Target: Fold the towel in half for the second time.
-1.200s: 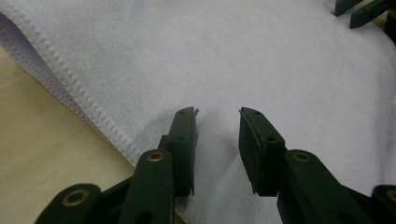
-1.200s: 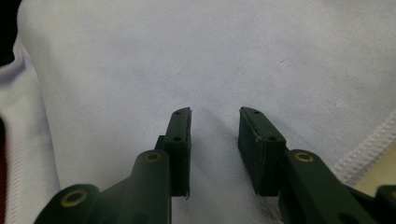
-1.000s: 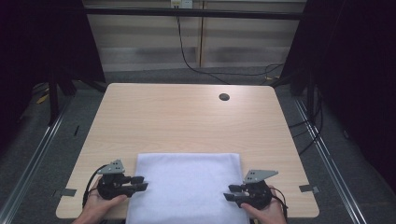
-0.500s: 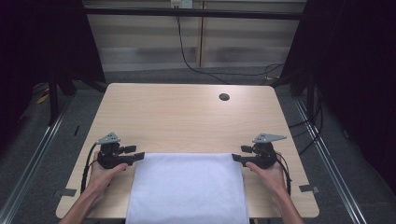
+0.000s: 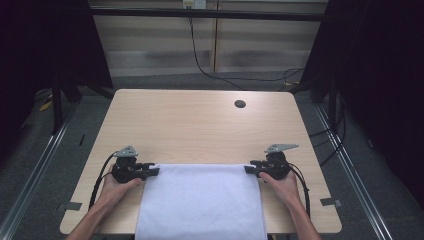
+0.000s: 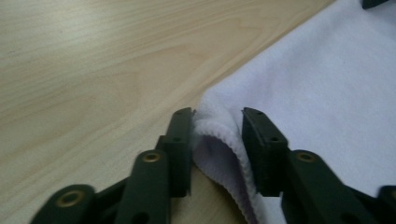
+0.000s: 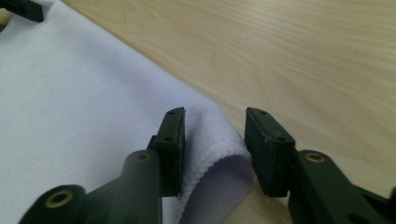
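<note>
A white towel lies flat on the tabletop at 6 o'clock, its near end running over the tabletop's near edge. Its far edge is straight, and a gripper sits at each far corner.

The left gripper is at the towel's far left corner, about 7 o'clock on the tabletop, held in the left hand. It points toward 3 o'clock along the far edge. In the left gripper view its jaws are spread, with a clear gap between the two pads. The corner of the towel lies bunched and slightly raised in that gap; its hemmed edge touches the left-hand pad, while the right-hand pad sits just beside the cloth. The jaws are not pinching it.

The right gripper is at the far right corner, about 5 o'clock, held in the right hand, pointing toward 9 o'clock so that the two grippers face each other across the towel. In the right gripper view its jaws are likewise spread. The towel's corner curls up between the pads, touching the left-hand pad and close to the right-hand one, without being clamped.

A small dark round hole sits in the tabletop at about 1 o'clock, well apart from the towel.
</note>
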The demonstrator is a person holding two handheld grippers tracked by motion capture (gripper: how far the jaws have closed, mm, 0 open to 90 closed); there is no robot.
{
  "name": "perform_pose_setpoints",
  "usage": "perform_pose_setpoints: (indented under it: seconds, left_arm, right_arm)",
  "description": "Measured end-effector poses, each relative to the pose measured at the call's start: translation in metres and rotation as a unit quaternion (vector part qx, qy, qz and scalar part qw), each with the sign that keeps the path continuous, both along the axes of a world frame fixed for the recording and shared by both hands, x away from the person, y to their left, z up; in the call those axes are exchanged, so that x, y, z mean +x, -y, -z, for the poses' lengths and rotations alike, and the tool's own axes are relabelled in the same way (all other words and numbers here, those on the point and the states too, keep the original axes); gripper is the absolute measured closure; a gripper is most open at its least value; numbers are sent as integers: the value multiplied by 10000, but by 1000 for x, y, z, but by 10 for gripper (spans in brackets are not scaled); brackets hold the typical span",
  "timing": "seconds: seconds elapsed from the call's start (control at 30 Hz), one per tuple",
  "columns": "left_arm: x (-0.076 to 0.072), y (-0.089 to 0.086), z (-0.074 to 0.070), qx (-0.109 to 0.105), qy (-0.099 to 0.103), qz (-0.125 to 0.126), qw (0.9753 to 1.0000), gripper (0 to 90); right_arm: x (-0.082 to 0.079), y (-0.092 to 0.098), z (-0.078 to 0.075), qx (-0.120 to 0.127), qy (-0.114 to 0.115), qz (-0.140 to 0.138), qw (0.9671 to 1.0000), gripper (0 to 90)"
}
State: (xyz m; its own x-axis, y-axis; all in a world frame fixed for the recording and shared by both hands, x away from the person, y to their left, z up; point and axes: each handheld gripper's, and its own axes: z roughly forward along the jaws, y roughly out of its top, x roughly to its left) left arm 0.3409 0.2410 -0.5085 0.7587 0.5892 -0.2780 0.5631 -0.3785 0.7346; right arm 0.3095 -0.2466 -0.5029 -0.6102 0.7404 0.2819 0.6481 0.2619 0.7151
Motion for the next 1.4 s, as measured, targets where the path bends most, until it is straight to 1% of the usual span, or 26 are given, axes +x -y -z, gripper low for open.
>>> perform_pose_setpoints:
  seconds: [0.07,0.13,0.17,0.23,0.33,0.37,0.43,0.47,0.5,0.57,0.6,0.77,0.93,0.97,1.07,1.1,1.23,1.33,1.4]
  left_arm:
    - [-1,2,-1,5,30,43,10000,768]
    - [-2,2,-2,-59,32,37,10000,805]
    - [-2,1,-3,-101,23,46,9999,812]
    - [-1,0,-4,-237,-3,-17,9997,819]
    - [3,-2,-8,-347,-5,-80,9994,822]
    - [4,-2,-11,-355,43,-101,9993,822]
    - [7,-3,-17,-461,118,-129,9988,824]
    - [8,-3,-20,-516,158,-167,9984,826]
    - [11,-1,-23,-509,186,-172,9984,826]
    - [16,2,-29,-505,283,-202,9981,828]
    - [19,3,-32,-512,310,-220,9980,829]
    - [30,6,-50,-710,474,-322,9958,830]
    - [37,7,-64,-720,608,-373,9948,830]
    - [39,6,-67,-748,648,-397,9943,830]
    - [42,5,-73,-802,681,-467,9934,830]
    - [44,5,-75,-824,700,-448,9931,830]
    - [51,3,-85,-747,794,-459,9930,830]
    - [56,2,-93,-839,856,-520,9914,830]
    - [61,2,-96,-811,887,-554,9912,830]
  right_arm:
    - [-1,0,1,-28,-16,-43,10000,742]
    - [-2,-1,0,15,35,-67,10000,824]
    - [-2,-1,-1,48,88,-72,9999,843]
    - [-4,-2,-4,76,121,-57,9999,856]
    - [-4,2,-8,200,232,21,9995,862]
    - [-3,4,-10,253,269,66,9993,863]
    - [0,8,-14,333,345,135,9988,863]
    - [1,10,-16,332,346,170,9987,864]
    - [2,10,-18,337,398,181,9985,865]
    - [4,11,-26,348,523,214,9978,866]
    - [5,12,-30,405,615,243,9970,866]
    - [10,15,-50,363,800,349,9955,869]
    - [15,16,-66,397,994,434,9933,871]
    - [16,15,-69,409,1033,435,9929,870]
    - [20,15,-77,448,1145,451,9914,871]
    - [21,15,-79,455,1167,454,9911,871]
    - [28,13,-87,455,1222,459,9904,872]
    - [33,11,-93,465,1325,507,9888,874]
    - [36,10,-96,505,1367,533,9879,874]
